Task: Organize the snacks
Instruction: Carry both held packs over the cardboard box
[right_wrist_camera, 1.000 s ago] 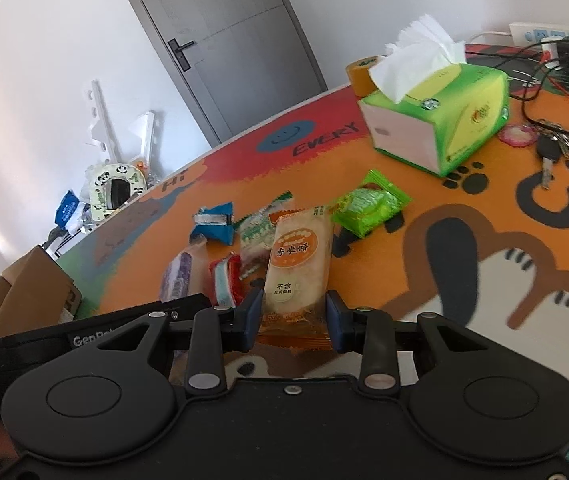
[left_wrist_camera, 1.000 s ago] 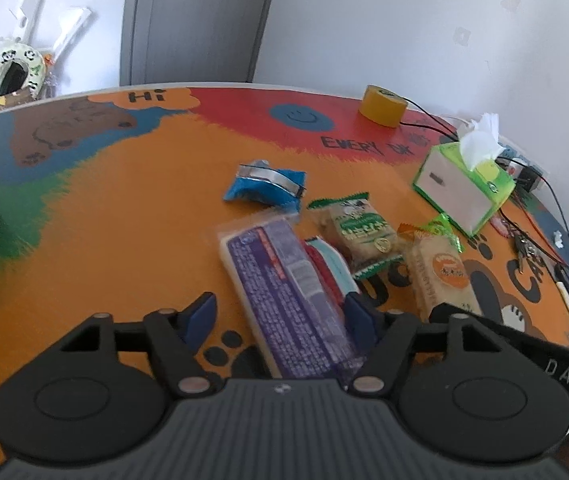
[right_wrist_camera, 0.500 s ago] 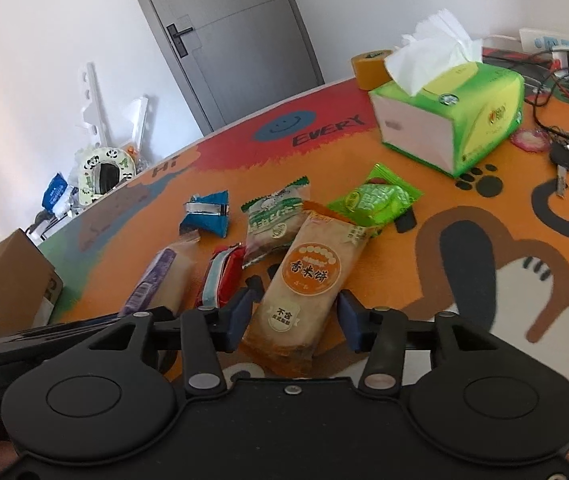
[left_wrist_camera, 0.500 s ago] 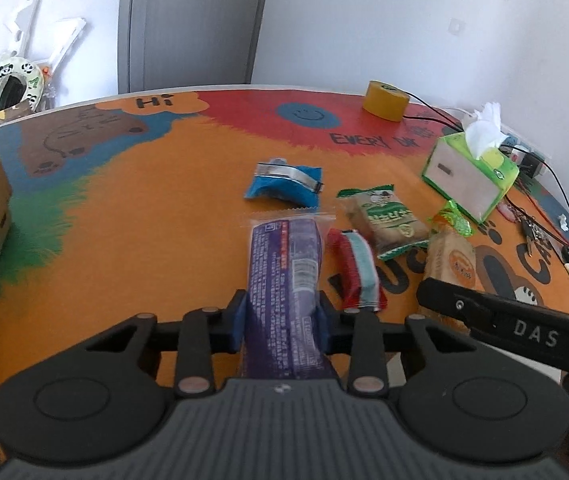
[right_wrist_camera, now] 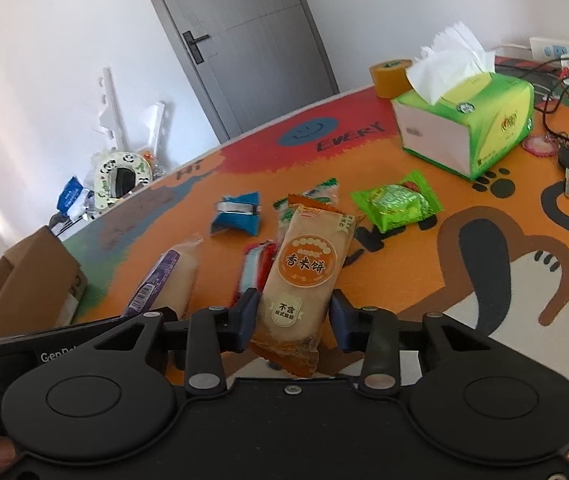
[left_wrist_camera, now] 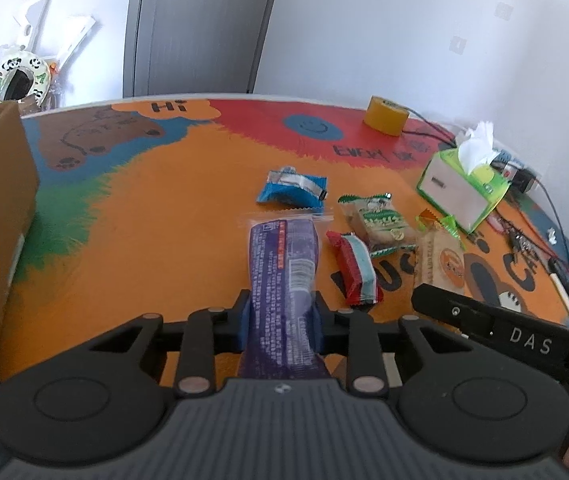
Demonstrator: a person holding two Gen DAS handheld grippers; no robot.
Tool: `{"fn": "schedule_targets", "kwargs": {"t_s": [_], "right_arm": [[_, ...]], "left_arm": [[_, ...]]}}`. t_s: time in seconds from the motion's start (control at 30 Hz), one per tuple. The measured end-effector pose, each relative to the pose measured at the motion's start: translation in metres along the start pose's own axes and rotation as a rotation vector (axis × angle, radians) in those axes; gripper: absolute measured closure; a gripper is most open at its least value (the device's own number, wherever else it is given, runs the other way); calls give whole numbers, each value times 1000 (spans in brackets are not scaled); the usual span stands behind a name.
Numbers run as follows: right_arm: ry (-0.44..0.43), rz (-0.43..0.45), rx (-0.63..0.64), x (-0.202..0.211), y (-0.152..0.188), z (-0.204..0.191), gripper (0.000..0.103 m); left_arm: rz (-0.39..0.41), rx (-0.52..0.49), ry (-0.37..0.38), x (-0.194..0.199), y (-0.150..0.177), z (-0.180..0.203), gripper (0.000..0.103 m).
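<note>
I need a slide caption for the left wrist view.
Left gripper shut on the purple snack pack, other snacks beside it on the mat.

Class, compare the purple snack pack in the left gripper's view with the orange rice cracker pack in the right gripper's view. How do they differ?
Colour: the purple snack pack has a purple printed wrapper; the orange rice cracker pack is tan with an orange round label.
Shape: the purple snack pack looks longer and slimmer; the orange rice cracker pack looks broader.
Grip: the left gripper has its jaws pressed on the purple snack pack; the right gripper shows a gap beside the orange rice cracker pack.
Shared: both are sealed and lie between jaws.
</note>
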State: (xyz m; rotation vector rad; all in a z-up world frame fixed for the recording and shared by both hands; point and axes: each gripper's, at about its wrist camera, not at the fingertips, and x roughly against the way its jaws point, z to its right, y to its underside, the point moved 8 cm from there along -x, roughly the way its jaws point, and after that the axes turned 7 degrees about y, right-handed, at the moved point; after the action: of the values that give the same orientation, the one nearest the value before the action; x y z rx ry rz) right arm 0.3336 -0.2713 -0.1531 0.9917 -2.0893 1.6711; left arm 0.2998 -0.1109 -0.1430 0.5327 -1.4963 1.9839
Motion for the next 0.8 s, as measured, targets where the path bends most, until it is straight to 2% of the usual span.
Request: {"fn": "schedule_targets", "kwargs": {"t_s": [0.3, 0.53, 0.8], "right_arm": [[-44, 24, 21, 17, -6, -31, 64], [-73, 46, 48, 26, -10, -60, 64], [-116, 73, 87, 33, -19, -92, 64]], "left_arm": [[75, 16, -10, 38, -12, -14, 75], [154, 13, -45, 73, -26, -30, 75], [209, 36, -78, 99, -38, -53, 75]]}}
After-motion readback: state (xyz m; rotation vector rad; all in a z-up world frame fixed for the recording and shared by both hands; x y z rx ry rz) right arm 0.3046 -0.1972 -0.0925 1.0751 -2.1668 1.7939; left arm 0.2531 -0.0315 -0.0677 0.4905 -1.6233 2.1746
